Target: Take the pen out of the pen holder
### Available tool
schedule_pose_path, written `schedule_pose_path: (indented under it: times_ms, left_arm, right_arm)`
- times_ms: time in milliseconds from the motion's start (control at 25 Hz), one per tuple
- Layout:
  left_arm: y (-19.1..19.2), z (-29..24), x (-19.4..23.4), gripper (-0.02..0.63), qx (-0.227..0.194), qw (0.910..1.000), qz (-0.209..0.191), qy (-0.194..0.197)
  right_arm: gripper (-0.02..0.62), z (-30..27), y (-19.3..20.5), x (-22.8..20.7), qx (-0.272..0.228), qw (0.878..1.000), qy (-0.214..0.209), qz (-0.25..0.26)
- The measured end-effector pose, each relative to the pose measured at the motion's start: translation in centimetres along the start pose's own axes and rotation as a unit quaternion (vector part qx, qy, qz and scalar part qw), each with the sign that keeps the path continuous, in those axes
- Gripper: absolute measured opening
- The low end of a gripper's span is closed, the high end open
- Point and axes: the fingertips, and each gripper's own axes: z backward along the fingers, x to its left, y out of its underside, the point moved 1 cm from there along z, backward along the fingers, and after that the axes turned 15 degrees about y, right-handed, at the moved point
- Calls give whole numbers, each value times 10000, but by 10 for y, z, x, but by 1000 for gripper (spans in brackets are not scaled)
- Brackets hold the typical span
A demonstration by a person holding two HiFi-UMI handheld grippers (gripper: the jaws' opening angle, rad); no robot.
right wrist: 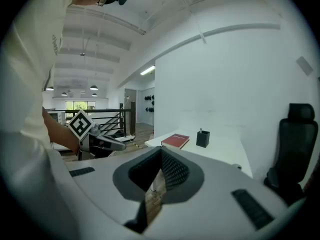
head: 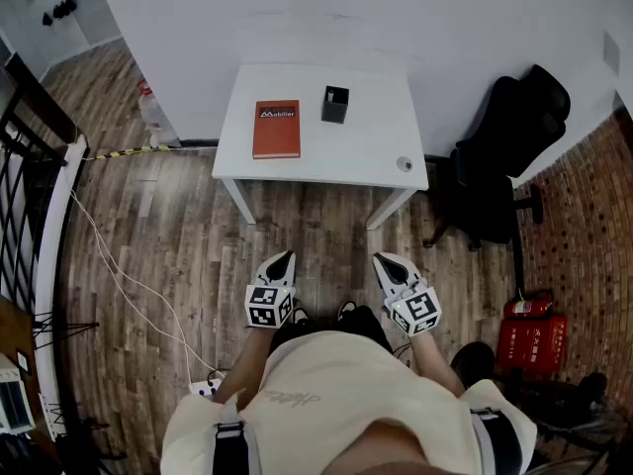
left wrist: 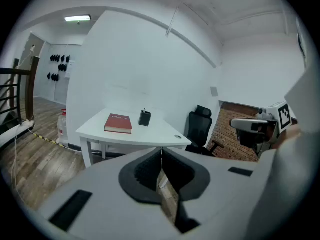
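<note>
White table (head: pixel 366 146) with pen holder (head: pixel 335 104), red book (head: pixel 276 129)

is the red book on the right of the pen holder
No, the red book lies left of the black pen holder on the white table.

- We see bare wood floor (head: pixel 316 231) between the white table (head: pixel 336 161) and the left gripper (head: pixel 282 258) and right gripper (head: pixel 385 260); nothing stands in that stretch.
- On the tabletop, a red book (head: pixel 276 129) lies left of the pen holder (head: pixel 335 104), apart from it, so we find room above the holder and to its right (only a small round disc (head: pixel 404 164) sits near the front right corner).
- A black office chair (head: pixel 504 137) crowds the table's right side, and the wall (head: pixel 396 18) rises behind its far edge.
</note>
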Motion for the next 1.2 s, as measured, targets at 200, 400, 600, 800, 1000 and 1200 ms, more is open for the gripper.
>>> schedule_pose_path:
  times_ms: [200, 400, 600, 800, 1000, 1200]
  left_arm:
    - [-11, 3, 16, 18, -78, 9999, -81, -79]
    - [-16, 10, 30, 20, -127, 9995, -122, -243]
    - [-11, 5, 46, 19, -68, 9995, -44, -304]
    - [-10, 3, 64, 18, 26, 9988, 80, -474]
    - [-19, -11, 88, 19, 166, 9977, 79, -647]
    - [-47, -32, 113, 19, 266, 9966, -61, -773]
  right_arm:
    - [8, -5, -8, -2, -6, 9999, 91, 49]
    - [8, -10, -13, -6, 20, 9996, 276, -51]
    - [8, -26, -6, -13, 226, 9986, 474, -10]
    - [8, -54, 0, -18, 392, 9981, 447, -130]
    - [8, -108, -7, -31, 299, 9988, 240, -293]
    - [8, -167, -34, -50, -60, 9991, 107, -417]
